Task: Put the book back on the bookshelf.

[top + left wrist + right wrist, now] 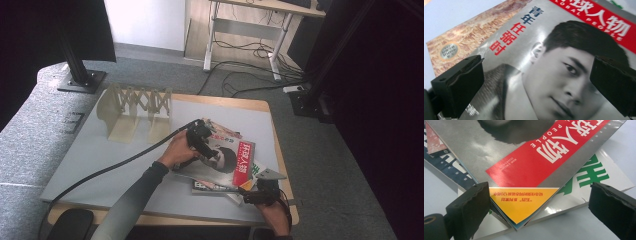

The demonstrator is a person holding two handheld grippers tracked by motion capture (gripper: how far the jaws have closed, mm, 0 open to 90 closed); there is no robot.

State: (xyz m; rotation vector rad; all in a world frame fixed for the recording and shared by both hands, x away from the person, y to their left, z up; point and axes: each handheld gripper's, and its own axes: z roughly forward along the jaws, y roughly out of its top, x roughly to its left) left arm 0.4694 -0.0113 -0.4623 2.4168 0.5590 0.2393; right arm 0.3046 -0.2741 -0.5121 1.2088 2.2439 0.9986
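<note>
High view: a person's two forearms enter from the bottom of the frame over a grey table. The left gripper rests at centre frame on the top magazine of a loose pile of magazines, at least four of them, lying right of centre. The right gripper sits at the pile's lower right corner. One folding wooden rack stands at upper left, well apart from the pile; one dark post base stands beyond it.

Left gripper view: the left gripper hovers just above the silver cover of the top magazine, its two black jaws wide apart at the lower left and right edges, clamping nothing. A second, brown-patterned cover shows at upper left.

Right gripper view: the right gripper has its two jaws spread either side of the yellow corner of the top magazine, gripping nothing. Beneath it lie one white magazine with green lettering and one dark-covered magazine.
</note>
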